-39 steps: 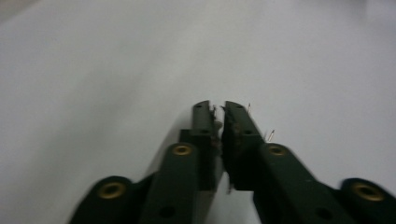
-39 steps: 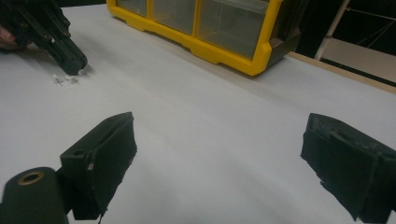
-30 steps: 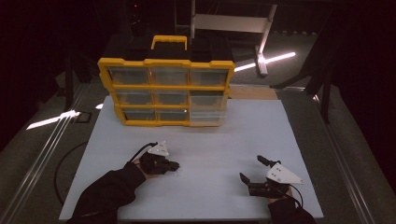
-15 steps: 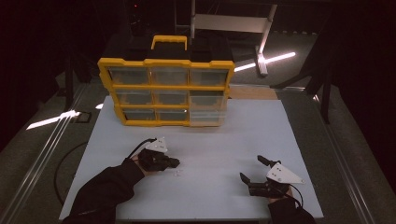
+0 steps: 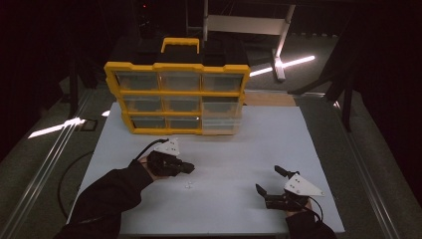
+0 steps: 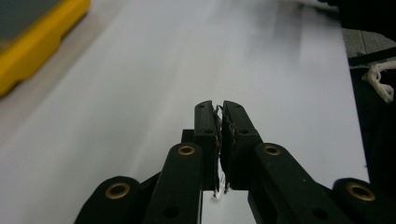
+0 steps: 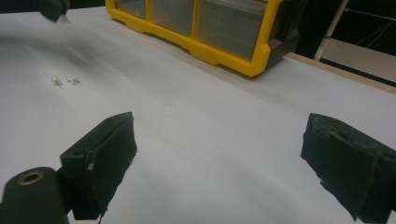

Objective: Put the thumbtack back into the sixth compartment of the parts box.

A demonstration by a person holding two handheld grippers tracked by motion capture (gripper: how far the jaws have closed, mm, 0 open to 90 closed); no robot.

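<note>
Black jaws of the left gripper point(image 6: 219, 140) are pressed together, and something thin and pale shows pinched in the seam between them; what it is cannot be made out. From above, that left gripper point(image 5: 171, 163) hangs over the near-left part of the white bench point(image 5: 239, 149), its tips pointing toward the middle. Two tiny clear pins point(image 5: 189, 185) lie on the bench just beside and a little nearer the person than those tips, apart from them. In the right gripper view the same pins point(image 7: 65, 81) lie side by side, well ahead and to the left of that gripper's own tips.

The right gripper point(image 7: 219, 168) has its jaws spread wide with nothing between them but bare bench. From above, the right gripper point(image 5: 271, 184) sits low at the near-right of the bench, well apart from the pins and from the other hand.

A yellow parts box point(image 5: 176, 97) with clear drawers stands upright along the far edge of the bench, a yellow handle on top, well beyond both grippers. Dark sleeves come in from the near edge, and a cable trails off the bench to the left. The surroundings are dark, with streaks of light on the floor.
</note>
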